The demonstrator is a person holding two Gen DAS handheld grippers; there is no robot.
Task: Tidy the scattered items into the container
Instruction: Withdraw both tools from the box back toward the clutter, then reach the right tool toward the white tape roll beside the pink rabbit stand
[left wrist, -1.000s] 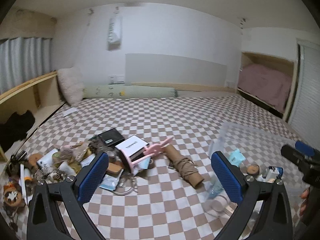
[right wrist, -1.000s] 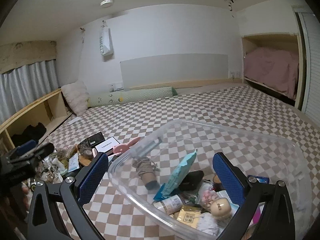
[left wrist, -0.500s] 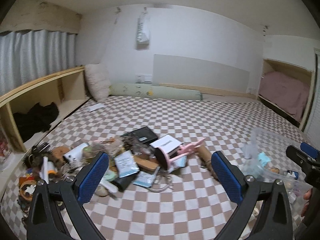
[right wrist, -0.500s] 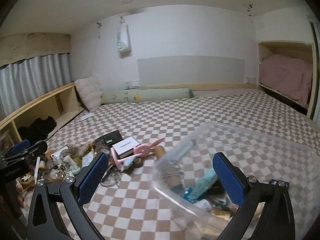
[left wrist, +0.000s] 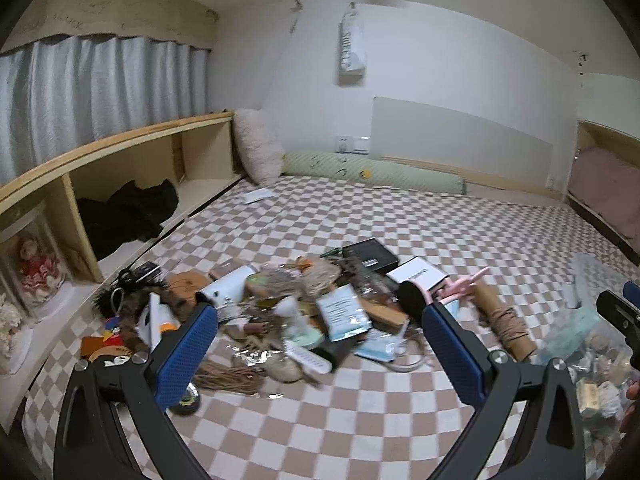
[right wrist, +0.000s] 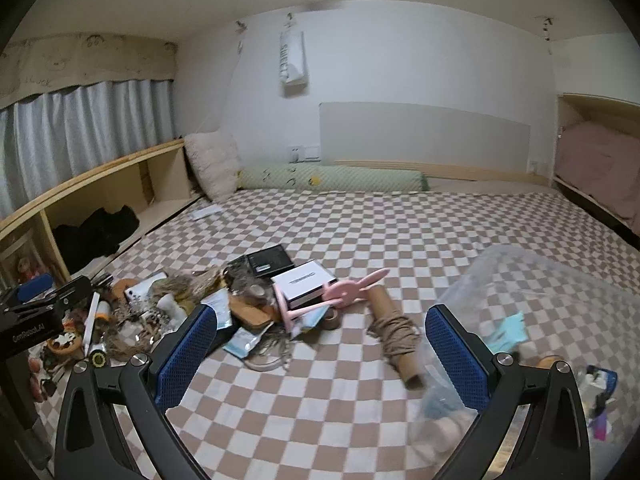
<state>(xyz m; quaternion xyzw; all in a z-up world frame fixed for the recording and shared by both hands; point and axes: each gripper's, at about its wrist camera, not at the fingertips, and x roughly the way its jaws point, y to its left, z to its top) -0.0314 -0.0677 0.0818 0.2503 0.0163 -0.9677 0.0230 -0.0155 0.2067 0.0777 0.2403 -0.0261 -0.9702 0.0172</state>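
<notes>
A heap of small items (left wrist: 304,304) lies on the checkered bed cover: a white box (right wrist: 305,283), a pink rabbit-shaped holder (right wrist: 348,290), a cardboard tube wound with twine (right wrist: 394,334), a black case (right wrist: 269,260) and packets. The clear plastic container (right wrist: 540,320) with several items inside sits at the right; its edge shows at the far right (left wrist: 592,320) of the left wrist view. My left gripper (left wrist: 320,354) hangs open above the heap's near side, holding nothing. My right gripper (right wrist: 320,354) is open and empty, between the heap and the container.
A wooden shelf unit (left wrist: 120,168) runs along the left with dark cloth (left wrist: 128,208) inside. A fluffy pillow (left wrist: 258,152) and green bolster (left wrist: 372,172) lie at the far wall. A pink-covered nook (right wrist: 592,168) sits right. Bare checkered cover (right wrist: 400,224) stretches behind the heap.
Both grippers have swung left: the heap has shifted toward the middle of each view and the container has slid to the right edge. Both stay open and empty.
</notes>
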